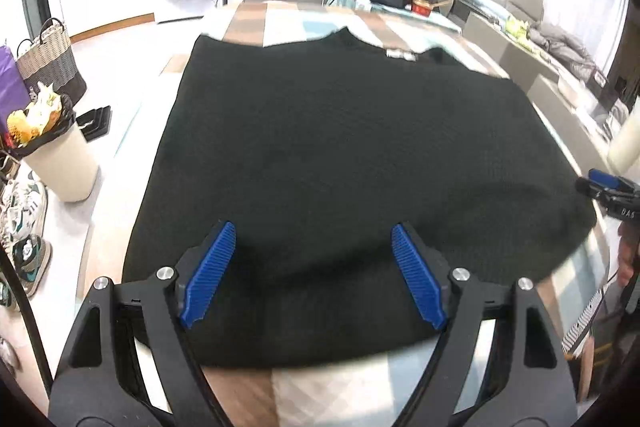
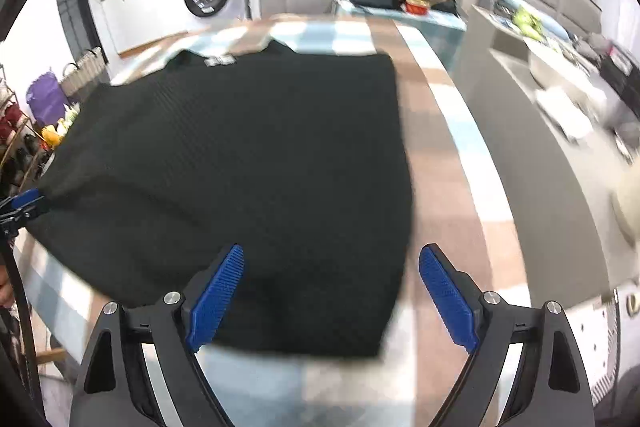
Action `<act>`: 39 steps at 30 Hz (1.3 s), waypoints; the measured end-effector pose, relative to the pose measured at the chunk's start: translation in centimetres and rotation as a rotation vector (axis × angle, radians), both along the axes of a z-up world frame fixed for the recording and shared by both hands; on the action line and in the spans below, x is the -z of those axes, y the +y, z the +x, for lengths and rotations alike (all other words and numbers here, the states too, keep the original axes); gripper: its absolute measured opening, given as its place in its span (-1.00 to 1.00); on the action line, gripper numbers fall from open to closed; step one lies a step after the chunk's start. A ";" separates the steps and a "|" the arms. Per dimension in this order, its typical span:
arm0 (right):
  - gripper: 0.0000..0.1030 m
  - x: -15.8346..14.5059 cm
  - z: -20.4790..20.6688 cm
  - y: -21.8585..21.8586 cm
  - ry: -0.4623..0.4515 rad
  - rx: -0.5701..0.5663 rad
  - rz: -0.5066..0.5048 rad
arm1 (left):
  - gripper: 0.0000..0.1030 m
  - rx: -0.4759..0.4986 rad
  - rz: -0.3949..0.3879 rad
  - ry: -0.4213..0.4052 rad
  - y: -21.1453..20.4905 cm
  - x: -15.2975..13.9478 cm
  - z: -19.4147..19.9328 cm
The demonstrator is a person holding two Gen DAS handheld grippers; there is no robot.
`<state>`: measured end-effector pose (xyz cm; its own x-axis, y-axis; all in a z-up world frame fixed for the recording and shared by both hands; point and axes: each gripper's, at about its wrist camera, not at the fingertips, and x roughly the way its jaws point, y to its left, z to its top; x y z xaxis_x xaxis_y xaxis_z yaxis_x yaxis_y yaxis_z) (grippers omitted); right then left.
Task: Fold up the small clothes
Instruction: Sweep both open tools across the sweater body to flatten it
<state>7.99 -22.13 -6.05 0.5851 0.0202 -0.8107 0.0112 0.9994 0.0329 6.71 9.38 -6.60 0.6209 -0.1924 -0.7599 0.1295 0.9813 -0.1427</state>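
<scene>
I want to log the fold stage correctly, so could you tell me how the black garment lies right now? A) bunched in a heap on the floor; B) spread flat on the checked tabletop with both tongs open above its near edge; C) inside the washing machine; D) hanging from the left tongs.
B: the black garment lies flat on the checked tabletop, with the left tongs and right tongs open, gripping nothing.

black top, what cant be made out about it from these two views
- Label at the collar: too small and blurred in both wrist views to read.
- Near hem: left view, hidden behind the left hand-held gripper.
- Sleeves: neither view shows any; the black top may hide them.
</scene>
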 end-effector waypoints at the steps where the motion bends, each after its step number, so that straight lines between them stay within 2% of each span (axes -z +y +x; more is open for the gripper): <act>1: 0.77 0.0 1.0 0.7 -0.001 -0.008 0.016 | 0.53 0.000 -0.003 -0.004 -0.4 -0.1 1.1; 8: 0.77 2.6 7.0 4.9 0.060 -0.078 0.070 | 0.53 0.020 0.025 0.049 -3.6 1.2 8.9; 11: 0.77 3.2 8.2 5.8 0.055 -0.098 0.020 | 0.53 0.013 0.062 0.060 -3.6 2.1 9.9; 13: 0.77 3.4 8.4 5.2 0.051 -0.095 0.005 | 0.53 0.001 0.103 0.058 -2.9 2.1 10.2; 14: 0.77 3.5 8.3 4.4 0.052 -0.066 -0.029 | 0.53 -0.037 0.118 0.057 -2.1 2.1 10.3; 17: 0.76 3.3 7.5 1.8 0.049 -0.002 -0.055 | 0.53 -0.043 0.038 0.053 0.0 1.6 9.8; 19: 0.77 3.3 7.4 0.7 0.063 0.043 -0.071 | 0.53 -0.055 0.055 0.050 -0.1 1.2 9.9; 22: 0.77 2.8 7.8 0.3 0.066 0.068 -0.035 | 0.53 -0.018 0.037 0.029 -1.7 0.5 10.7; 25: 0.77 2.3 9.2 2.3 0.057 0.025 -0.013 | 0.53 0.051 0.014 0.028 -4.6 0.3 11.8; 29: 0.77 2.6 12.0 6.2 0.064 -0.054 0.019 | 0.54 0.136 -0.001 0.076 -8.9 1.5 13.9; 30: 0.77 2.8 12.6 6.9 0.068 -0.066 0.015 | 0.62 0.134 0.027 0.066 -9.9 1.7 14.4; 33: 0.78 3.2 14.1 7.8 0.065 -0.081 0.000 | 0.63 0.147 0.096 0.048 -11.9 1.9 15.9; 39: 0.80 3.2 16.0 4.7 0.070 0.002 -0.038 | 0.65 0.068 0.121 0.070 -10.3 2.0 19.1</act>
